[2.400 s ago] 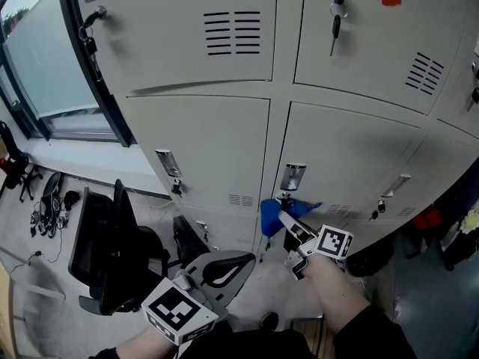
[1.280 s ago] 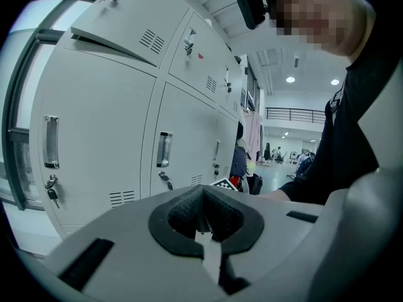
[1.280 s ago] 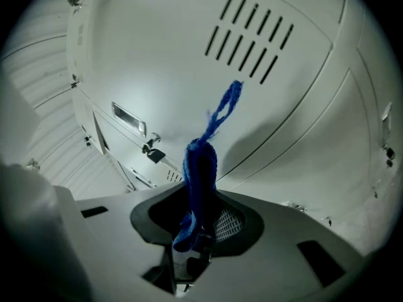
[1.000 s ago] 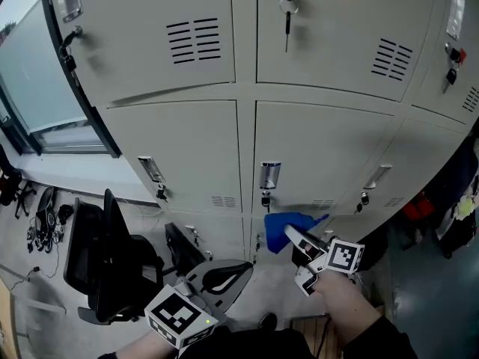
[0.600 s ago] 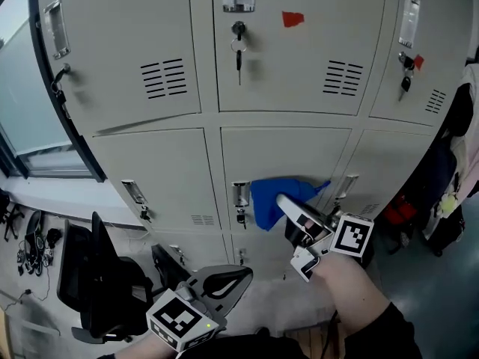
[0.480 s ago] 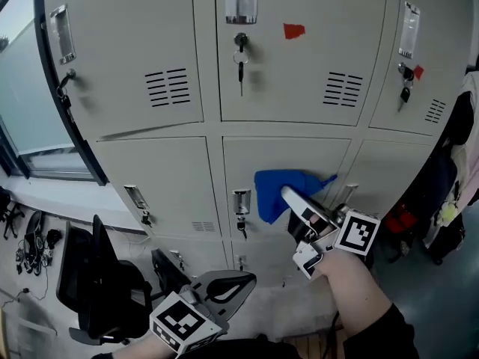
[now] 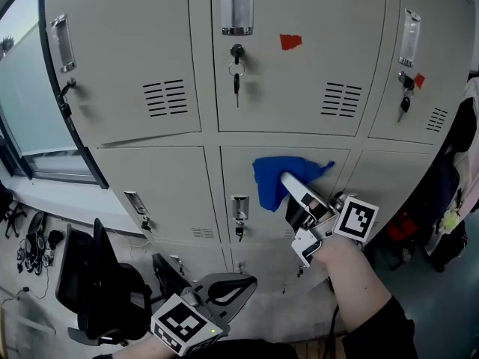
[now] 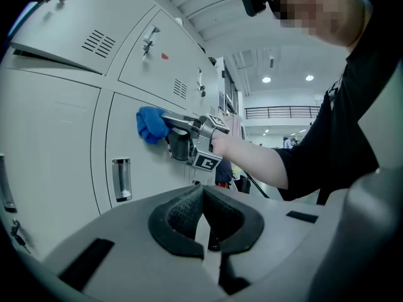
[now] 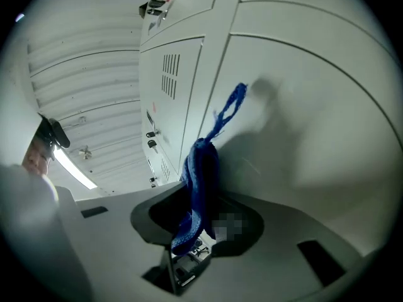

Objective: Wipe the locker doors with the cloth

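One blue woven cloth [image 7: 278, 178], bunched, lies against a pale grey steel locker door [image 7: 247, 167], just up and right of that door's chrome handle plate [image 7: 239, 206]. One corner trails free, further right of the handle plate.

Judgement: light, soft and limp, with no stiffness of its own. It is best taken mid-bunch, so that a pad of fabric sits ahead of the jaw tips and metal does not meet paint.

The right gripper [image 7: 293, 193], right of the handle plate, has its jaws clamped on the cloth's fold. The left gripper [image 7: 217, 294] is well below the handle plate, jaws pressed together with nothing between them.

Count:
- Cloth: 1.
- Grippers: 2.
- Doors: 6 in two rows, with the edge of a further row below the handle plate.
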Available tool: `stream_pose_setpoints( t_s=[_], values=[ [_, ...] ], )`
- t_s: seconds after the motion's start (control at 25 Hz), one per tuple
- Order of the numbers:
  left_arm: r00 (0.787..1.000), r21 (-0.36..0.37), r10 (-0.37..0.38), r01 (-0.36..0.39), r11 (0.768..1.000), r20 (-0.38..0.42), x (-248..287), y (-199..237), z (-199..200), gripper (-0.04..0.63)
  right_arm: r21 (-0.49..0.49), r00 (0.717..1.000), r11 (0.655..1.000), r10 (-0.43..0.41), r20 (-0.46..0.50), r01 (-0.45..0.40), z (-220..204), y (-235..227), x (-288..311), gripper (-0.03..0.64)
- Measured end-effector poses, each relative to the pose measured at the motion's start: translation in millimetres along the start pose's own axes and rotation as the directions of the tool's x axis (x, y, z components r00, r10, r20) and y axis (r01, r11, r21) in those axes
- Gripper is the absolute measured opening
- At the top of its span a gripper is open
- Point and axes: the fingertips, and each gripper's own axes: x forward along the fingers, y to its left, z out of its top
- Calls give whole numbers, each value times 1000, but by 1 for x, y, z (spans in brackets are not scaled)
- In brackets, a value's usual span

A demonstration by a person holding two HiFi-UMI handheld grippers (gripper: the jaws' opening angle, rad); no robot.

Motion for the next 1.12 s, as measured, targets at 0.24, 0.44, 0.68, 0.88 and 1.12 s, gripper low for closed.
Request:
stream_pose_setpoints(
  t_s=[0.24, 0.44, 0.68, 0.88, 1.12],
  values=[
    [999, -15, 36, -36, 999, -17, 2, 9, -5, 6, 70, 998, 996, -47, -37, 50, -45, -44, -28, 97],
    [998, -34, 59, -60, 998, -24, 9, 8, -3, 6, 113, 992, 987, -109, -67, 116, -97, -97, -62, 97],
    [996, -37, 70, -72, 997, -49, 17, 6, -12, 6, 194, 967, 952, -215, -138, 239, -160, -155, -99, 96],
    [994, -50, 87, -91, 995, -67, 23, 2, -16, 6, 235, 928, 905, -311, -204, 355, -204, -202, -131, 96],
    [993, -40, 85, -88, 995, -80, 28, -12, -17, 6, 260, 876, 845, -404, -263, 467, -236, -235, -162, 95]
  ],
)
